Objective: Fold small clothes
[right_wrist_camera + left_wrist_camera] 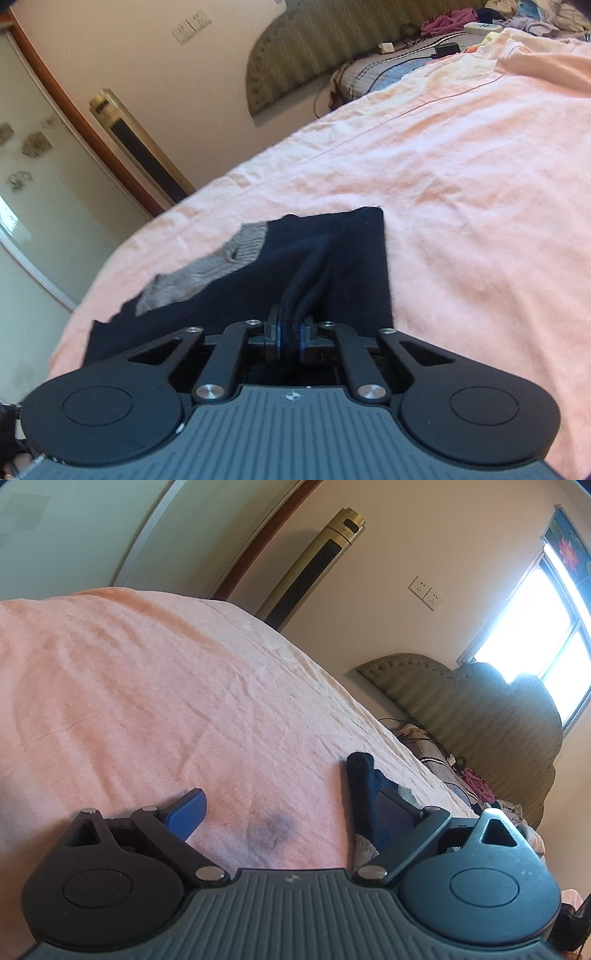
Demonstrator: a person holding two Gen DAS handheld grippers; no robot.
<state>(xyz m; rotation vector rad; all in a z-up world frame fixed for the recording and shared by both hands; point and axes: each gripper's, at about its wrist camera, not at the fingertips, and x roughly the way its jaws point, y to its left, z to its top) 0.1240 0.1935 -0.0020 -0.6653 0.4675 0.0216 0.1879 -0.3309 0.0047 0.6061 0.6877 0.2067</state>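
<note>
Right hand-held gripper (pixel 290 334) pinched on navy garment (pixel 332 258); left hand-held gripper (pixel 291 808) wide, empty

1. Bed sheet (pixel 461 177): soft, wrinkled peach cloth, matt.
2. Sock (pixel 332 258): dark navy knit with grey ribbed patches.
3. Right hand-held gripper (pixel 290 334): matt black plastic, shiny metal rivets.
4. Headboard (pixel 480 716): ribbed green fabric.

A wrinkled pink sheet (pixel 155 686) with a dark smudge (pixel 271 832) covers the bed, a gold tower fan (pixel 314 565) stands by the wall near two white sockets (pixel 424 592), and a green padded headboard (pixel 480 716) sits below a bright window (pixel 535 620), with jumbled clothes (pixel 517 14) beside it.
</note>
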